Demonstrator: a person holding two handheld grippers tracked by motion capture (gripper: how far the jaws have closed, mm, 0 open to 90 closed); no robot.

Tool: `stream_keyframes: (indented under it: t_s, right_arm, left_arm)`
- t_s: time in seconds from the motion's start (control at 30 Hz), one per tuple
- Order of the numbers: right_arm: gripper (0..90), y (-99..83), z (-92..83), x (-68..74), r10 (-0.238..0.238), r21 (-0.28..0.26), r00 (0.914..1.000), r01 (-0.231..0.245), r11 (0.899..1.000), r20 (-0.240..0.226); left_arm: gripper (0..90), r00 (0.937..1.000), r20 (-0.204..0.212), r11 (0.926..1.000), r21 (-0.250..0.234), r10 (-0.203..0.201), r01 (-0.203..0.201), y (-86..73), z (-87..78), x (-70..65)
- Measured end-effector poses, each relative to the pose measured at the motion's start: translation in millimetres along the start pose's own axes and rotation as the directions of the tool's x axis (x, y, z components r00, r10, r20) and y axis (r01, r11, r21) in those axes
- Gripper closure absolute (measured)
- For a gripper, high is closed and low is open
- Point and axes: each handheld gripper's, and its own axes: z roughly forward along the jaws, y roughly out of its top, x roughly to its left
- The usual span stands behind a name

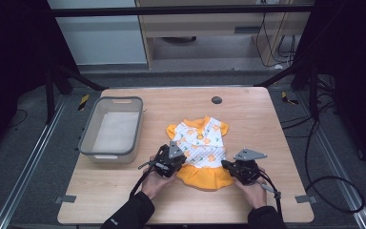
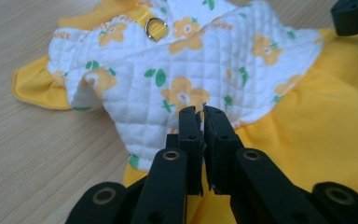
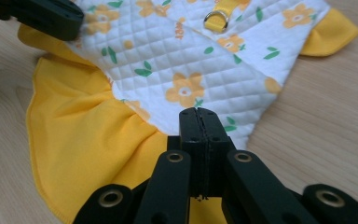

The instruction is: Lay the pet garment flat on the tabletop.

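Note:
A small pet dress (image 1: 200, 143) lies flat near the middle of the wooden table (image 1: 267, 124). It has a white quilted top with yellow flowers, a yellow ruffled skirt and a metal ring on a yellow strap (image 2: 156, 28). My left gripper (image 1: 181, 160) sits at the dress's left waist edge. In the left gripper view the left gripper (image 2: 203, 116) is pinched together with a sliver of white cloth of the dress (image 2: 191, 60) between its jaws. My right gripper (image 1: 227, 166) is at the right waist edge. In the right gripper view the right gripper (image 3: 199, 114) is fully shut over the dress (image 3: 182, 56), with no cloth visible between its jaws.
A grey plastic bin (image 1: 88, 138) stands on the table's left side, its bottom white. A small black round cap (image 1: 216, 100) sits in the tabletop near the far edge. Metal rails and cables run along the floor on both sides.

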Motion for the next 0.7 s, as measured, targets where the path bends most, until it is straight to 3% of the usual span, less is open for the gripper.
stream_keyframes:
  t_s: [0.17, 0.3, 0.57, 0.7]
  right_arm:
    - [90.0, -4.0, 11.7, 5.1, -0.017, 0.076, 0.9998, 0.017, 0.997, 0.006]
    - [90.0, -6.3, 14.8, 5.7, -0.035, 0.099, 0.9993, 0.034, 0.995, 0.012]
    - [88.7, -7.5, 11.0, 7.3, -0.042, 0.12, 0.999, 0.043, 0.992, -0.016]
    - [88.2, -10.2, 5.8, 8.2, -0.046, 0.131, 0.9983, 0.051, 0.99, -0.036]
  left_arm:
    - [83.3, 0.9983, -0.057, 0.9996, 0.026, -0.007, 0.008, -5.6, 9.5, 15.2]
    - [82.2, 0.9978, -0.067, 0.9974, 0.071, -0.002, 0.007, -13.4, 14.7, 20.6]
    - [83.4, 0.9998, -0.017, 0.9945, 0.103, -0.013, 0.014, -17.4, 10.5, 18.5]
    - [84.1, 0.9997, 0.014, 0.9926, 0.119, 0.019, -0.021, -21.0, 3.9, 9.4]
